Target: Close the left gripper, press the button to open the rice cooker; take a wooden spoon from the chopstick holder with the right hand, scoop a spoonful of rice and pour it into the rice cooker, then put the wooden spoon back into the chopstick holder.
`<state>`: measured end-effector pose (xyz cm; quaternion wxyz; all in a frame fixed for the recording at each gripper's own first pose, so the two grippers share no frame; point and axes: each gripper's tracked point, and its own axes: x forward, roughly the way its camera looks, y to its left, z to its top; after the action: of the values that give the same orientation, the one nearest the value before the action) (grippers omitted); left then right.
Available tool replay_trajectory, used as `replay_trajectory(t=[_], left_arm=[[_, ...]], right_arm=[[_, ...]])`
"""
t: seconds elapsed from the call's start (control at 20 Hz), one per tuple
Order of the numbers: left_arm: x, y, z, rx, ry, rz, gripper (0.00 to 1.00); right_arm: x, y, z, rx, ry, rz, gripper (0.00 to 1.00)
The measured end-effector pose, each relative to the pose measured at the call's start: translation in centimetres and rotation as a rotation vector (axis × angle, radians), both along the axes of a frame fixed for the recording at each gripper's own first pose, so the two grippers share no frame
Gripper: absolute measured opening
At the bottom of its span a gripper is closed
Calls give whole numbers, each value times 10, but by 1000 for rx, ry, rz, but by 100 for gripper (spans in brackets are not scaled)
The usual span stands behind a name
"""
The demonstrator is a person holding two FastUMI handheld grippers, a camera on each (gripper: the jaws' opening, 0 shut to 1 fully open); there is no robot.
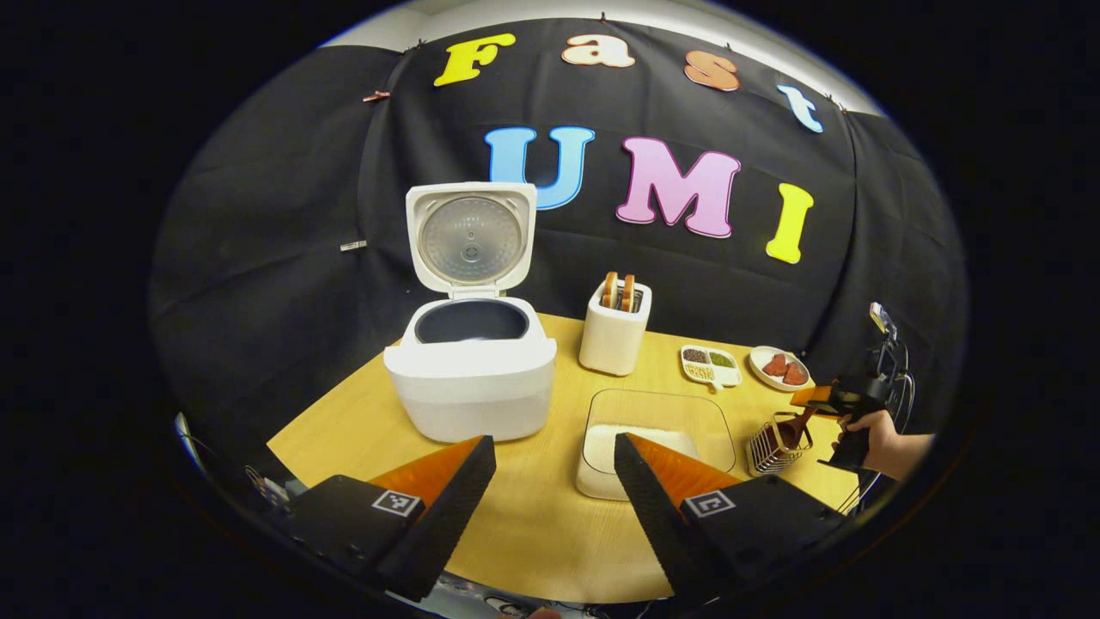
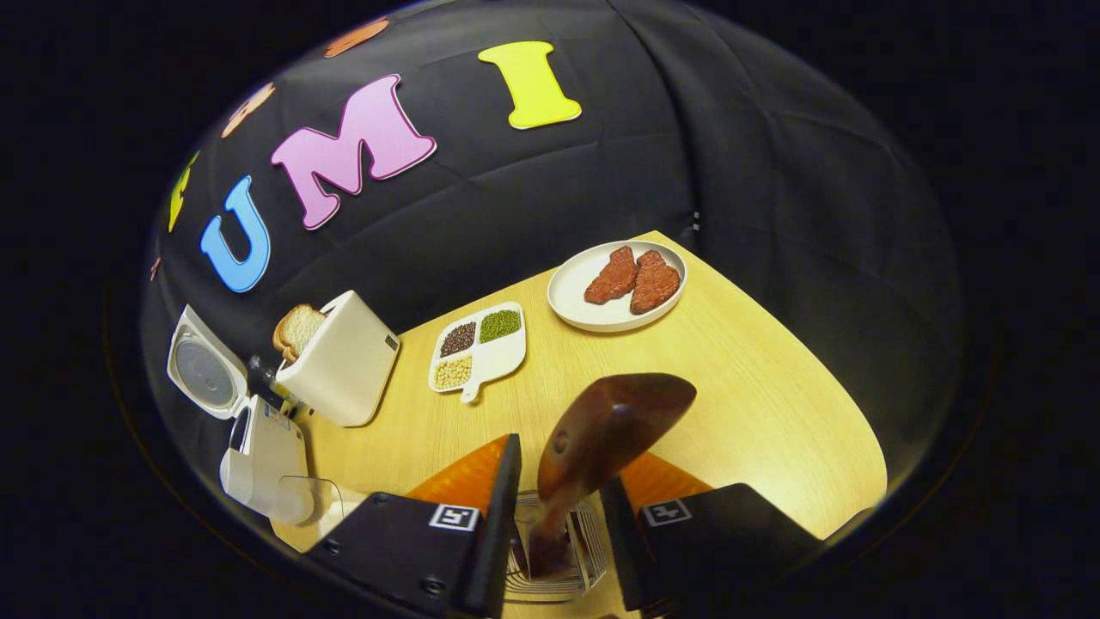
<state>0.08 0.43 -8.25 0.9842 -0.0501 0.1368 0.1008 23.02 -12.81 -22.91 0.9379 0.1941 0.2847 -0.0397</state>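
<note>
- Wooden spoon point(image 2: 601, 430) stands in the wire chopstick holder point(image 2: 550, 559), handle end down in the holder and the broad bowl up; in the right gripper view its long axis runs from between the fingers up and a little to the right, away from the camera.
- Right gripper point(image 2: 559, 499) has a finger on each side of the spoon's neck, with narrow gaps visible; whether they press on it I cannot tell.
- In the left gripper view, the right gripper point(image 1: 846, 400) sits at the table's right edge, held by a hand point(image 1: 881, 438), just above the chopstick holder point(image 1: 778, 443), the spoon point(image 1: 795, 425) poking up from the holder.
- Left gripper point(image 1: 554, 460) hovers low over the near side of the table point(image 1: 533, 533), fingers spread wide apart and holding nothing, pointing toward the rice cooker point(image 1: 471, 370).
- Rice cooker stands with its lid upright and the inner pot exposed.
- Clear container of rice point(image 1: 657, 443) lies just right of the cooker, between it and the chopstick holder.
- Toaster point(image 1: 615, 331) with bread slices stands behind the container; a divided dish of beans point(image 2: 477, 348) and a plate with two pieces of meat point(image 2: 619, 288) lie farther right.
</note>
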Motion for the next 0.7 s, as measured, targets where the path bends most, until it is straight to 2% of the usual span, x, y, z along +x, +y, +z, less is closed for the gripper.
replay_trajectory(t=[0.05,0.1,0.15,0.45,0.7], left_arm=[[-1,-5,-4,-6,9,-9,96],[-2,-5,-8,-11,17,-3,96],[-4,-3,-11,-19,23,7,96],[-10,6,-20,-67,21,28,96],[-10,11,-20,-82,7,6,96]], right_arm=[[3,-4,-2,-7,5,-11,49],[2,-6,3,-12,4,-26,31],[5,-3,0,-4,4,-23,28],[-11,7,31,14,-37,26,20],[-19,9,71,-6,-99,33,20]])
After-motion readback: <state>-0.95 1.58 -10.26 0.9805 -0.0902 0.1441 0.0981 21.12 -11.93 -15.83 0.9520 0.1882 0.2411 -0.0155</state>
